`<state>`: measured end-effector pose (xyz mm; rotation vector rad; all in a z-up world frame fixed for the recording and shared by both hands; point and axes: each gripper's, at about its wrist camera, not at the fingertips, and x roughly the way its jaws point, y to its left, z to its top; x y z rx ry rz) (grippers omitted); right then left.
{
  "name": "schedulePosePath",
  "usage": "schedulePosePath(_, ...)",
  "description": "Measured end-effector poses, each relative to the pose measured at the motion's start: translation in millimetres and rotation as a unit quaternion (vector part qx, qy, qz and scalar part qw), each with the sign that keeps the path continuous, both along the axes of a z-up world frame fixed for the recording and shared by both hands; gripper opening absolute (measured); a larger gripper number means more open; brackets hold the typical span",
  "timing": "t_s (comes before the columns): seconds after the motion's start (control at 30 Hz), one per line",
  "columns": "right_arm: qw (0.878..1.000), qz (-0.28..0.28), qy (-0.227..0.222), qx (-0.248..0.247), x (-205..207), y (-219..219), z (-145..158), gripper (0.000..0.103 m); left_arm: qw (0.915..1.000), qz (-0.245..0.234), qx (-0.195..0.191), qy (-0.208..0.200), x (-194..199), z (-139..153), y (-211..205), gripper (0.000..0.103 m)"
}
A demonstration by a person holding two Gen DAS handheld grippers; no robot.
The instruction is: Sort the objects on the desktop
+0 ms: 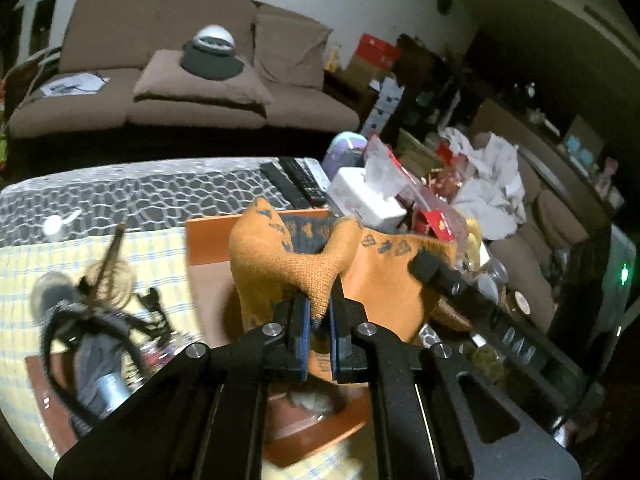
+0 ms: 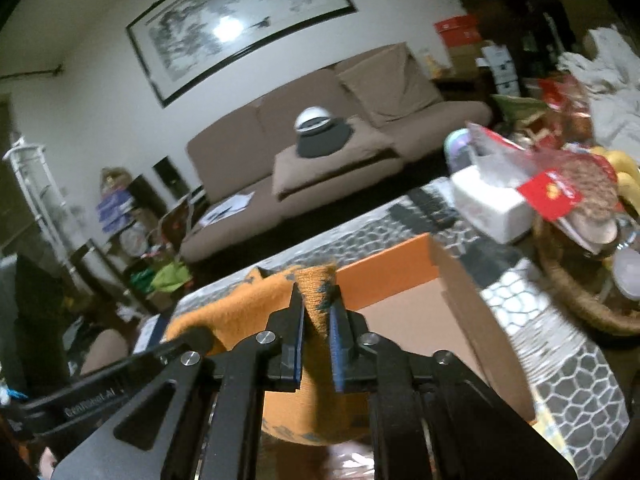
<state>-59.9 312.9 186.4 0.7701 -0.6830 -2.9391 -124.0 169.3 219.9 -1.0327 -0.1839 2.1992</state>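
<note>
Orange cloth (image 1: 288, 264), one piece, pinched by two tools, left tool (image 1: 319, 312) and right tool (image 2: 317, 312).

- One orange sock (image 1: 280, 264) was at centre frame.
- One orange box (image 2: 400, 276) sat behind it.
- Two black remote controls (image 1: 296, 180) lay at upper centre.
- One white tissue box (image 1: 364, 200) stood right of them.
- One sofa (image 1: 168, 80) filled the upper left.

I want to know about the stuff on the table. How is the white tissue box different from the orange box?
The white tissue box is closed with a tissue poking out the top; the orange box is open on top, showing its brown inside. The tissue box is smaller and sits among clutter; the orange box is wide and shallow. Both sit on the table.
</note>
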Motion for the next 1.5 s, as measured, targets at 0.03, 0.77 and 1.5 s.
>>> schedulePosePath(0.03, 1.0, -0.007, -0.007, -0.003, -2.1, 7.4, -5.2, 0.022, 1.0, 0.0, -0.001, -0.007, -6.2, -2.1, 7.7, 0.007)
schedulePosePath(0.77, 0.996, -0.058, -0.056, -0.038, 2.2, 75.7, -36.6, 0.048, 0.9794, 0.025, 0.114, -0.165, -107.6, -29.8, 80.6, 0.006)
schedulePosePath(1.5, 0.995, -0.046, -0.089, -0.016, -7.8, 63.0, -45.7, 0.048, 0.9733, 0.11, -0.111, -0.168, -88.1, -143.8, 37.3, 0.025)
